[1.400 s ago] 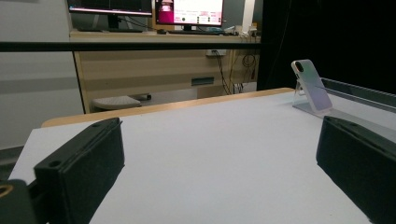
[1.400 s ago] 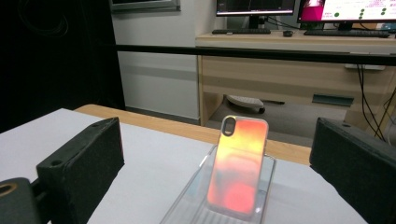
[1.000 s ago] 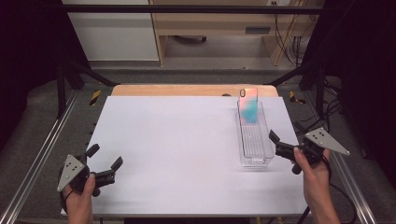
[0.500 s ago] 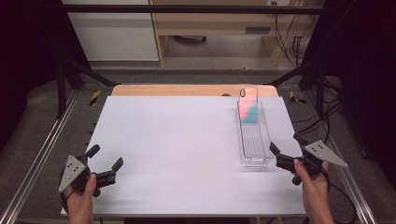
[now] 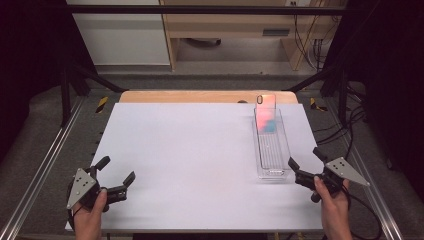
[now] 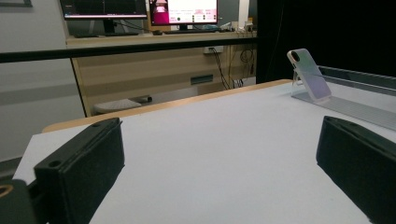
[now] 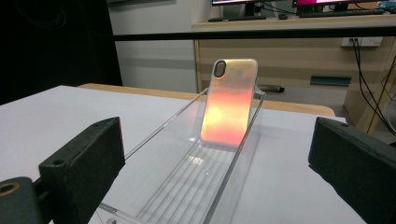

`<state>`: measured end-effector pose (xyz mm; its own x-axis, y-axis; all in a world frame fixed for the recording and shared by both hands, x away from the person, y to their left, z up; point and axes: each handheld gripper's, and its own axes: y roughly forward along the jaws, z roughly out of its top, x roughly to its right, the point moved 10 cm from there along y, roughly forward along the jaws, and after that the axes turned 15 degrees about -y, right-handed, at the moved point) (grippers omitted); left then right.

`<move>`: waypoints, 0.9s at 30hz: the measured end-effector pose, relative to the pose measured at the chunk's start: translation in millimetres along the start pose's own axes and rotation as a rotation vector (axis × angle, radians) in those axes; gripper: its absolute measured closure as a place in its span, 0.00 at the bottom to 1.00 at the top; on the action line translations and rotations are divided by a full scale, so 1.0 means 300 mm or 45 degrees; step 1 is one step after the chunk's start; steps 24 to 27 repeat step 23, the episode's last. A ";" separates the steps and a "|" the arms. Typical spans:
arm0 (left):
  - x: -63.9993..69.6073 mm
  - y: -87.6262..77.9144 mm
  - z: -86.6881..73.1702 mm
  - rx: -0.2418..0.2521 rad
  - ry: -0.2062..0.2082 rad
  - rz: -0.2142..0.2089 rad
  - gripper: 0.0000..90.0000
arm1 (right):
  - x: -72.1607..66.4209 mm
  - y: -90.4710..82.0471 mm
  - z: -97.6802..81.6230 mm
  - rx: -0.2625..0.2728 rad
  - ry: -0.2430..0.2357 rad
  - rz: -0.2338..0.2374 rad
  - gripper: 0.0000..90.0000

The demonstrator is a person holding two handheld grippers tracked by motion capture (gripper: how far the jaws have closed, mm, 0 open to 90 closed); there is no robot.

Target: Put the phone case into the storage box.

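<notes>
Iridescent phone case (image 5: pixel 265 112) leans in the clear plastic tray (image 5: pixel 270 152) near the desk's right edge; right gripper (image 5: pixel 305 166) wide, just beside its near end; left gripper (image 5: pixel 118 176) wide at the near-left corner.

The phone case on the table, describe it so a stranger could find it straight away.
On the white table, look right to the long clear plastic tray. At its far end leans a glossy iridescent pink-orange phone case, camera cutout on top, the one colourful item there.

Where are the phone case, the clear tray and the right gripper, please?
phone case (image 7: pixel 229 105): right gripper view, middle of its iridescent back.
clear tray (image 5: pixel 271 172): high view, near end wall.
right gripper (image 5: pixel 305 162): high view, midway between its open fingertips.
</notes>
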<state>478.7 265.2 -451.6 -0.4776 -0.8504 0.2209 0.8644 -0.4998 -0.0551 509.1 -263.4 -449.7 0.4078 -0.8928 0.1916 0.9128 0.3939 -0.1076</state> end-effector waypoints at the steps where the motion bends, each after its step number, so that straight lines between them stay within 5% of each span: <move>1: -0.002 0.001 0.000 0.002 -0.001 -0.001 0.01 | -0.005 0.001 -0.005 0.004 0.001 0.006 0.05; 27: 0.011 0.018 -0.053 -0.033 0.030 -0.022 0.01 | -0.072 0.013 -0.100 -0.020 -0.076 0.042 0.04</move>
